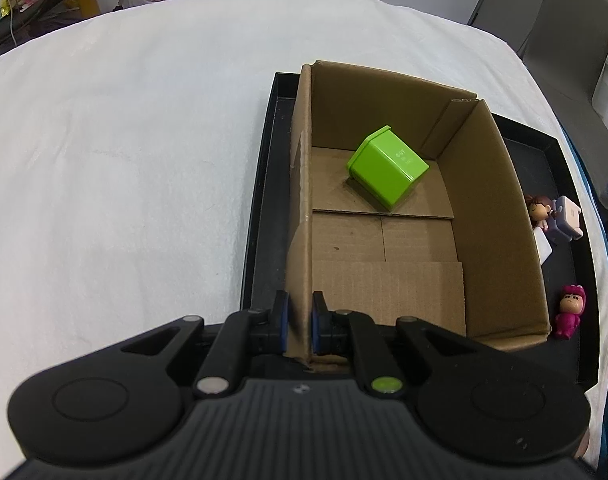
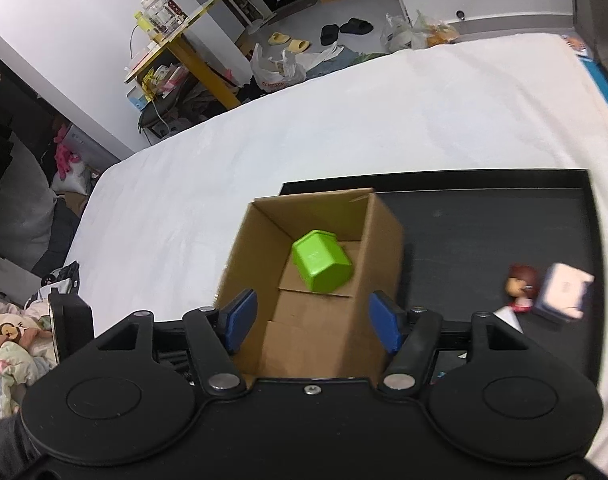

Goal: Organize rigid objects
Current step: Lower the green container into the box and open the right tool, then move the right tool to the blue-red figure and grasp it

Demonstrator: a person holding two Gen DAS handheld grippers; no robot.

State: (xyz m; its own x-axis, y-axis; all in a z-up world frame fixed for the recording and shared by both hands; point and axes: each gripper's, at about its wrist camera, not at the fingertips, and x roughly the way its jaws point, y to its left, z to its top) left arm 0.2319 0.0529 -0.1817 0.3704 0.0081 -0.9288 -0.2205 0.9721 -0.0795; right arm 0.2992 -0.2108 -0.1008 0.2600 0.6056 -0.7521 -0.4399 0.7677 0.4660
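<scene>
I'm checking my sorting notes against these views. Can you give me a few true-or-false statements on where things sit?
1. The green container lies inside the cardboard box. True.
2. The left gripper is shut on the cardboard box's wall. True.
3. The pink figurine is inside the cardboard box. False: it stands outside, on the black tray.
4. The right gripper holds the green container. False: its fingers stand open, empty.
</scene>
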